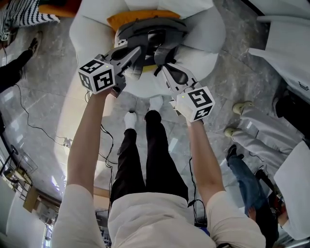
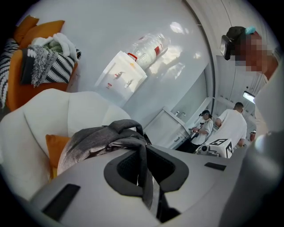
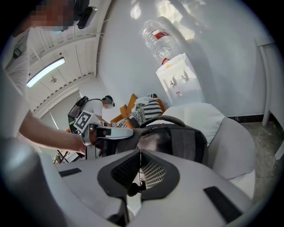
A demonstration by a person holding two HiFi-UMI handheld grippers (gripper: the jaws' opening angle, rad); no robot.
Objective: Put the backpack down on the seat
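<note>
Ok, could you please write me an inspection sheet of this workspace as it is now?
Surface: white armchair on a marble floor.
Job's things: grey backpack over the armchair; whether it rests on the seat cannot be told.
Clutter: orange cushion behind the backpack; striped cloth off to the side.
Grippers: left gripper shut on a backpack strap; right gripper shut, seemingly on a thin part of the backpack.
Cables: black cable on the floor, left of the armchair.
Surroundings: water dispenser by the wall; bystanders' legs to the right.
</note>
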